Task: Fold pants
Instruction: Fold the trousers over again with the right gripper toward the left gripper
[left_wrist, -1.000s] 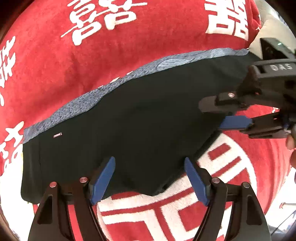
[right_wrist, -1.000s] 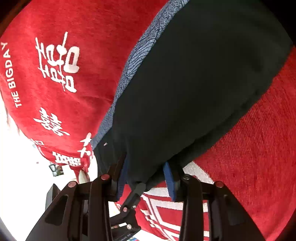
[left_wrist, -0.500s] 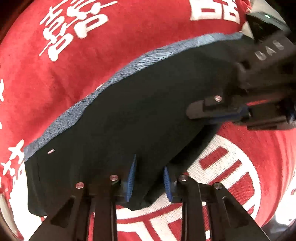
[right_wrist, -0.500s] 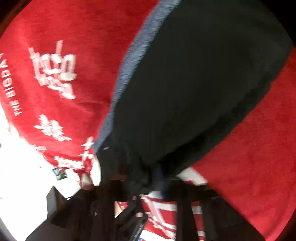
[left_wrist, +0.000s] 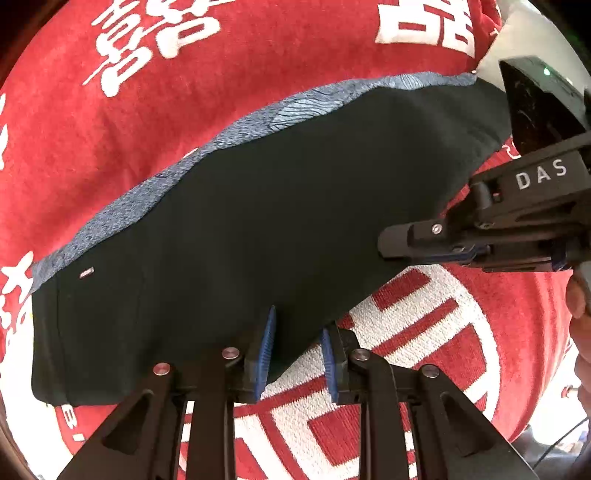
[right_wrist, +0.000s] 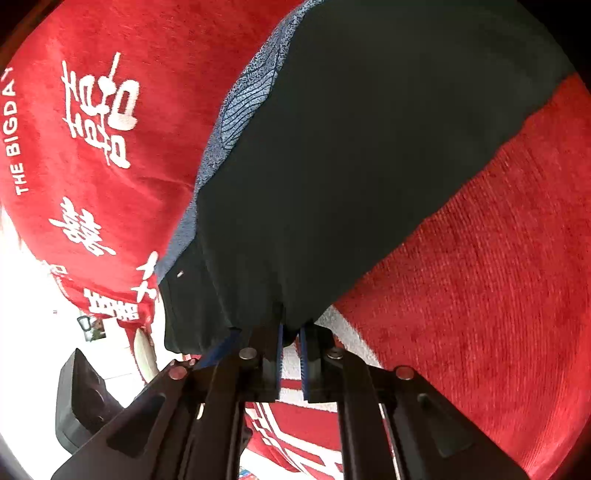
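Nearest the lens in the left wrist view, the left gripper (left_wrist: 295, 343) is pinching the near hem of the pants (left_wrist: 258, 229); its blue pads (left_wrist: 266, 350) have just been closing, and dark cloth is bunching between them. The grip looks slack on the right pad, where a gap is showing, so it may be catching only part of the layers.

In the right wrist view, the right gripper (right_wrist: 290, 347) is standing almost pressed together, a thin tuck of the same hem sitting between its pads (right_wrist: 279, 354).

The pants are lying flat on the red blanket (left_wrist: 110, 129), dark body toward the grippers, blue patterned band (left_wrist: 258, 125) along the far edge.

Judgement on handling: the fabric is looking soft, light and limp, a knit that is draping rather than holding shape. It is likely sagging between the two hold points once raised, and the layers may be sliding apart. The best hold is appearing to be the near edge, both layers together, hands well apart. The plush blanket may be dragging on the cloth.
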